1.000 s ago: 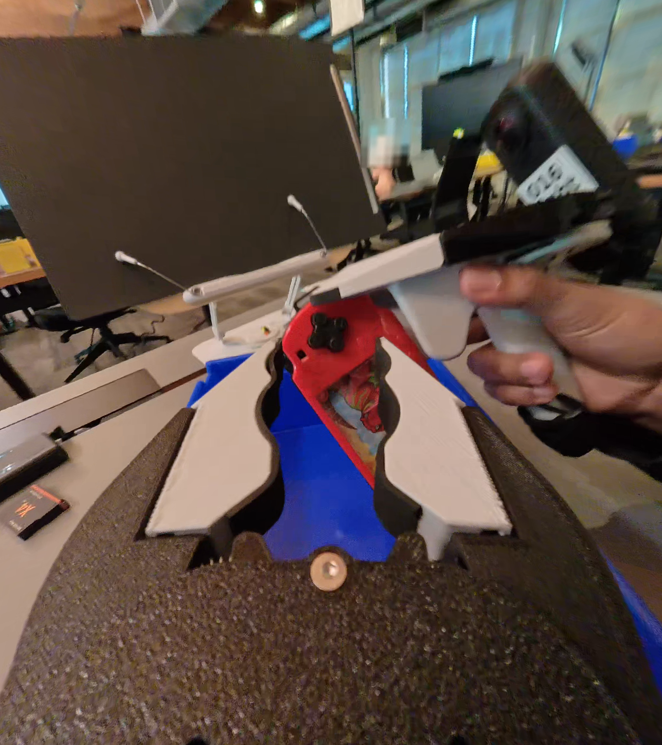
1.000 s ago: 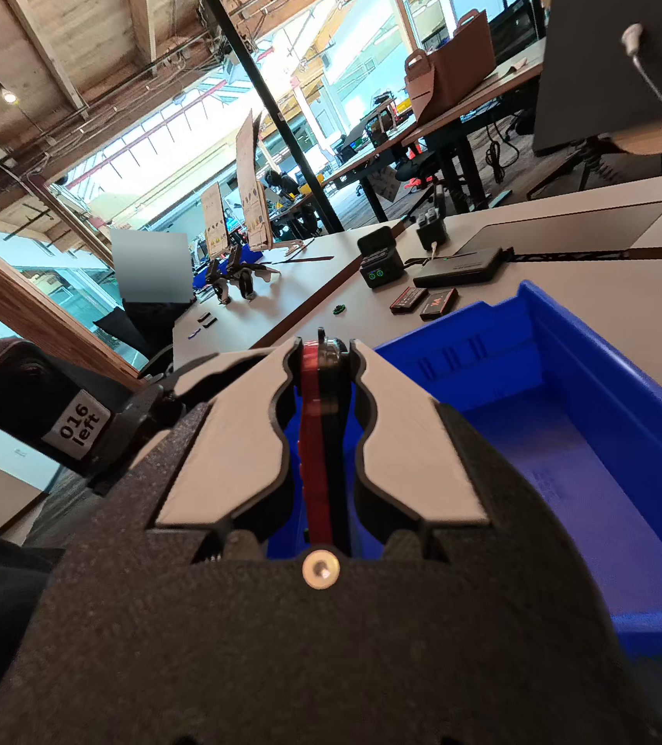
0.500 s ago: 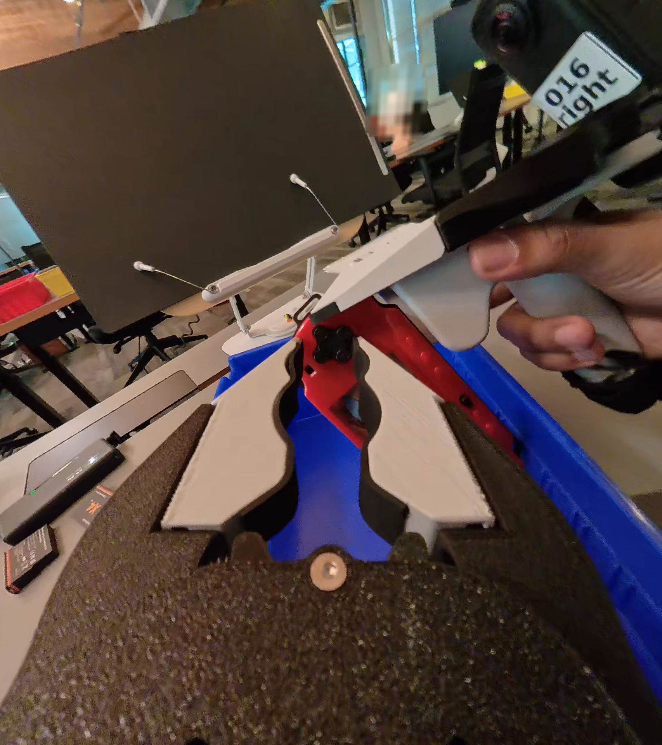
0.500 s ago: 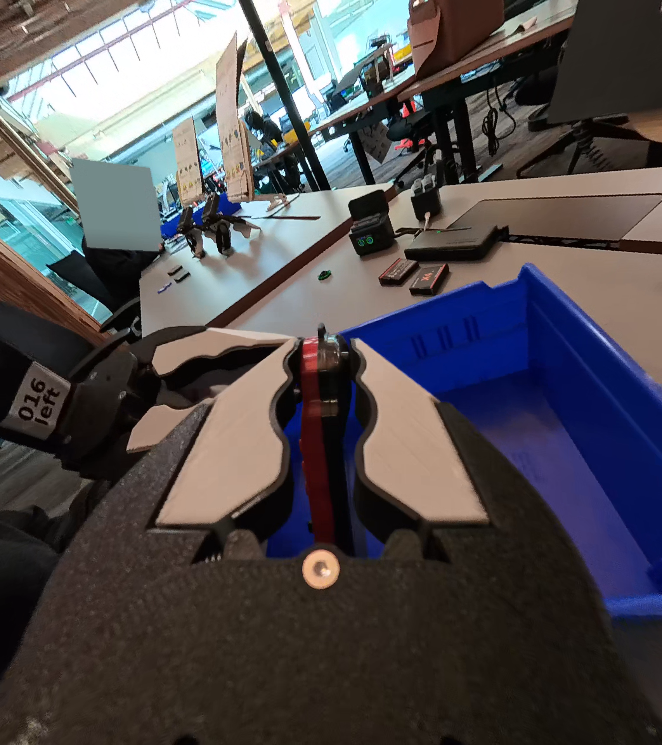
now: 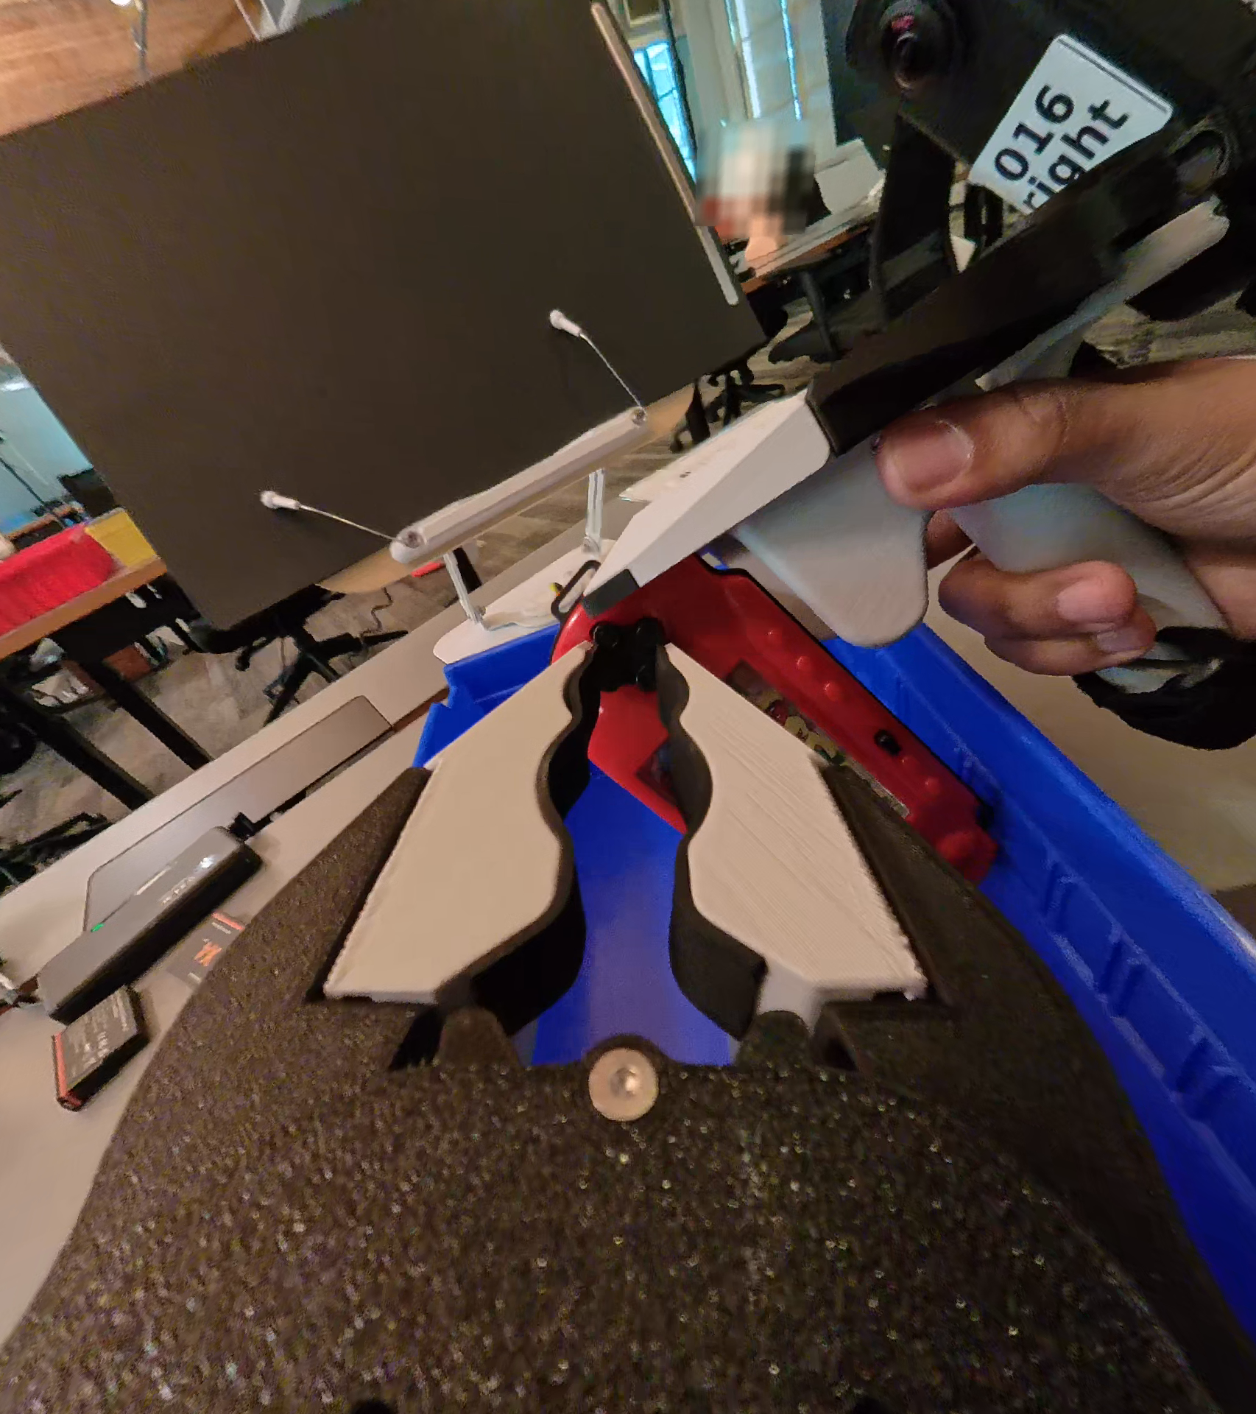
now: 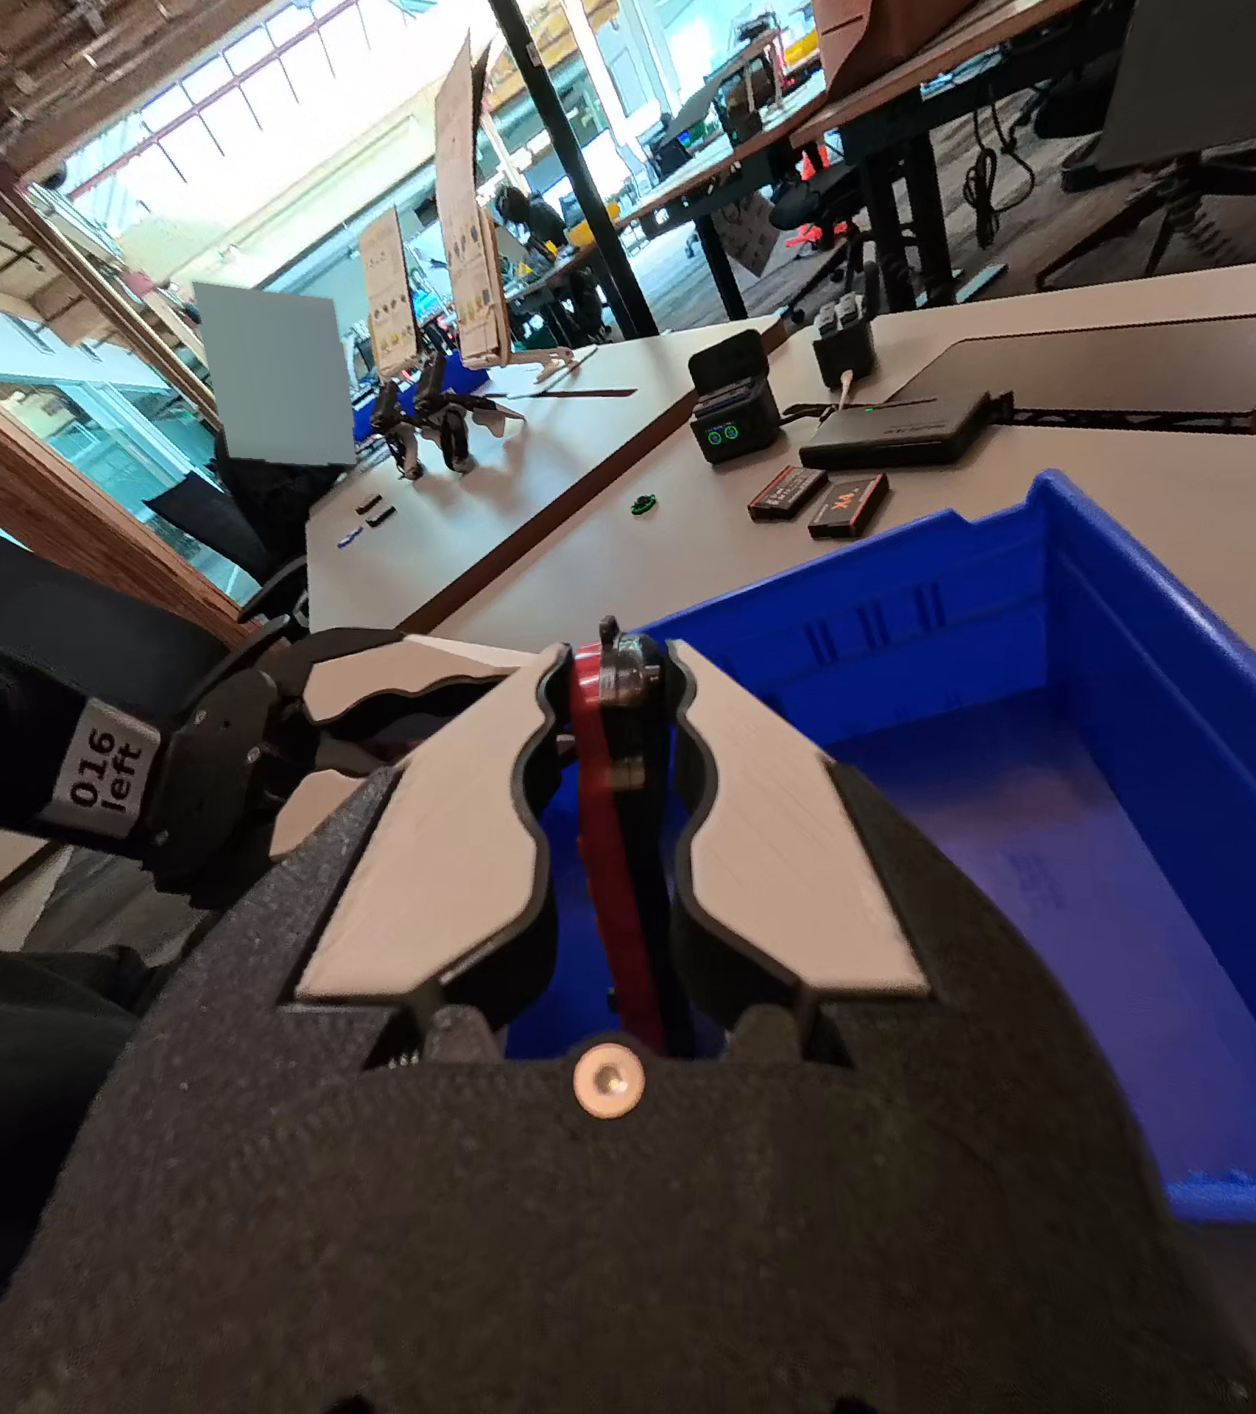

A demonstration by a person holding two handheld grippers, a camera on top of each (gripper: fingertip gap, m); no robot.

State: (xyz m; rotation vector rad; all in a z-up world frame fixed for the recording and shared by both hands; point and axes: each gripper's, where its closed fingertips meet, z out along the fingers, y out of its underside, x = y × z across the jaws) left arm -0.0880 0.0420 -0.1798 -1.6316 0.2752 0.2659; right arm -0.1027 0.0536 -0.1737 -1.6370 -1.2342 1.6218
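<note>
Red console (image 6: 613, 826) between right gripper (image 6: 613, 673) fingers.

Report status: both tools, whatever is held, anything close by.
Right tool shut on flat red plastic toy, over blue plastic bin. Left tool open, tips flanking the toy's black knob. Bin wall close right.

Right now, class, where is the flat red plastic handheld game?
The flat red plastic handheld game is clamped edge-on in the right gripper, over the open blue plastic bin; in the left wrist view it lies just beyond the open left gripper.
</note>
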